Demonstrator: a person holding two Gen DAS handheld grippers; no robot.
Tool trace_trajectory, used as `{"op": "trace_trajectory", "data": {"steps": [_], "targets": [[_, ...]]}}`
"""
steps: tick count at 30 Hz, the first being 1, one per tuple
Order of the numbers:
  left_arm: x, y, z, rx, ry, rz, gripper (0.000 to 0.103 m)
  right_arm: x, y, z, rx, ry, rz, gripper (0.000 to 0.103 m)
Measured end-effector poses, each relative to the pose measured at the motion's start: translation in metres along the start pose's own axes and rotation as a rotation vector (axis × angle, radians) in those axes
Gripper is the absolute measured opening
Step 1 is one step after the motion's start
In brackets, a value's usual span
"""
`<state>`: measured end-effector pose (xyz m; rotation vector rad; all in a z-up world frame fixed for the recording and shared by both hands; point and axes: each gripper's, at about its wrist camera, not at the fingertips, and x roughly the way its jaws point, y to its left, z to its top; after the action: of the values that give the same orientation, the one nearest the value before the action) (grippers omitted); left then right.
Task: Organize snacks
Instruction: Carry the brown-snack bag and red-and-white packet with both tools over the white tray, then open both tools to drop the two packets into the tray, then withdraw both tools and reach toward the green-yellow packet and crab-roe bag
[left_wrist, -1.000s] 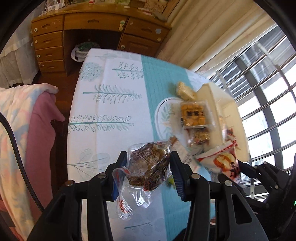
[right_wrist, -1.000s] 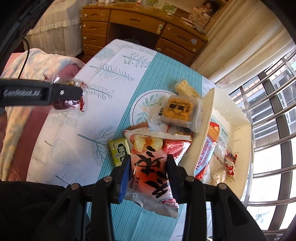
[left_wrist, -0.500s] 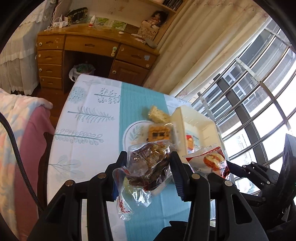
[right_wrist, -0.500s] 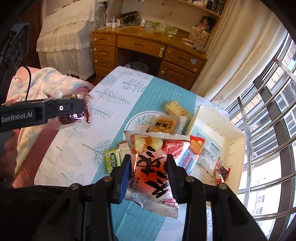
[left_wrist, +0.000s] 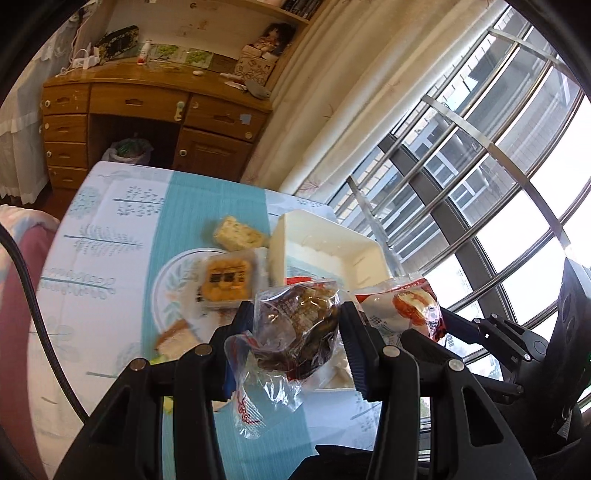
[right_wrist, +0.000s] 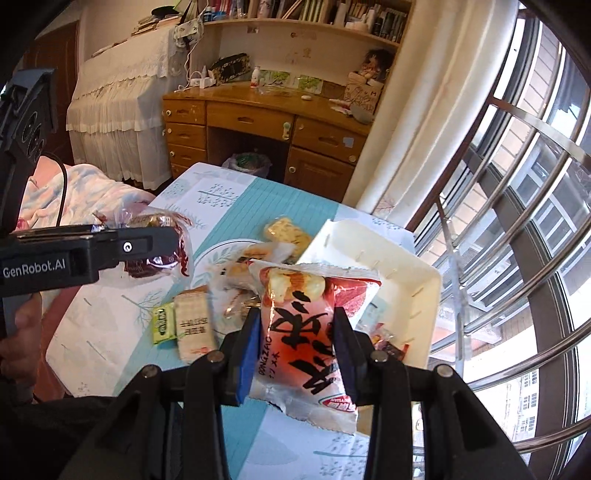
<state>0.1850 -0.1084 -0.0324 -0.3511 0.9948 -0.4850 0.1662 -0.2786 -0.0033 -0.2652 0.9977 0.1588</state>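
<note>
My left gripper (left_wrist: 297, 325) is shut on a clear bag of dark brown snacks (left_wrist: 299, 332), held above the table near the white bin (left_wrist: 325, 243). My right gripper (right_wrist: 297, 328) is shut on a red and white rice cracker packet (right_wrist: 306, 325), held above the table beside the white bin (right_wrist: 402, 273). The left gripper (right_wrist: 147, 247) with its bag shows at the left of the right wrist view. The cracker packet (left_wrist: 410, 306) shows at the right of the left wrist view.
On the tablecloth (left_wrist: 110, 229) lie an orange packaged cake (left_wrist: 225, 280), a pale cracker pack (left_wrist: 240, 236), a green packet (right_wrist: 164, 323) and a white bar (right_wrist: 194, 328). Small snacks (right_wrist: 388, 339) lie in the bin. A wooden desk (right_wrist: 266, 125) stands behind; windows are right.
Both grippers have risen and tilted up with their packets still held. The table now looks farther away, and more of the room and window shows.
</note>
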Motion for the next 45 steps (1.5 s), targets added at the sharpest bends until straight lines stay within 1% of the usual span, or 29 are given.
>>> {"op": "trace_trajectory", "data": {"steps": [6,10,12,13,15,16,17,19,21,28,31,36,40,45], "targets": [[0.039,-0.037,0.001,0.026,0.017,-0.04,0.046,0.013,-0.035,-0.011,0.009,0.014,-0.017,0.039],[0.063,-0.059,0.008,0.042,0.031,-0.047,0.046,0.021,-0.055,-0.015,0.02,0.02,-0.035,0.039],[0.07,-0.067,0.014,0.04,0.033,-0.059,0.046,0.025,-0.063,-0.014,0.033,0.028,-0.023,0.041],[0.074,-0.072,0.016,0.042,0.036,-0.066,0.051,0.028,-0.069,-0.014,0.042,0.028,-0.006,0.041],[0.077,-0.077,0.021,0.039,0.032,-0.086,0.065,0.032,-0.078,-0.013,0.071,0.026,0.016,0.043],[0.075,-0.078,0.022,0.039,0.026,-0.088,0.077,0.033,-0.082,-0.013,0.087,0.024,0.015,0.045],[0.074,-0.079,0.023,0.04,0.013,-0.078,0.082,0.033,-0.086,-0.014,0.108,0.02,0.013,0.047],[0.068,-0.077,0.024,0.04,0.001,-0.054,0.082,0.034,-0.091,-0.014,0.137,0.016,0.024,0.06],[0.065,-0.071,0.024,0.026,0.008,-0.023,0.082,0.036,-0.095,-0.014,0.17,0.013,0.037,0.064],[0.049,-0.038,0.011,-0.09,0.015,0.055,0.082,0.04,-0.099,-0.015,0.252,0.023,0.098,0.064],[0.036,-0.019,0.003,-0.154,0.0,0.098,0.082,0.041,-0.096,-0.016,0.276,0.029,0.13,0.064],[0.015,0.01,-0.014,-0.232,-0.015,0.162,0.082,0.044,-0.087,-0.017,0.295,0.05,0.185,0.064],[0.001,0.027,-0.03,-0.272,-0.016,0.217,0.082,0.049,-0.077,-0.017,0.317,0.073,0.239,0.064],[-0.011,0.045,-0.047,-0.298,-0.003,0.288,0.083,0.056,-0.063,-0.017,0.344,0.111,0.297,0.064]]}}
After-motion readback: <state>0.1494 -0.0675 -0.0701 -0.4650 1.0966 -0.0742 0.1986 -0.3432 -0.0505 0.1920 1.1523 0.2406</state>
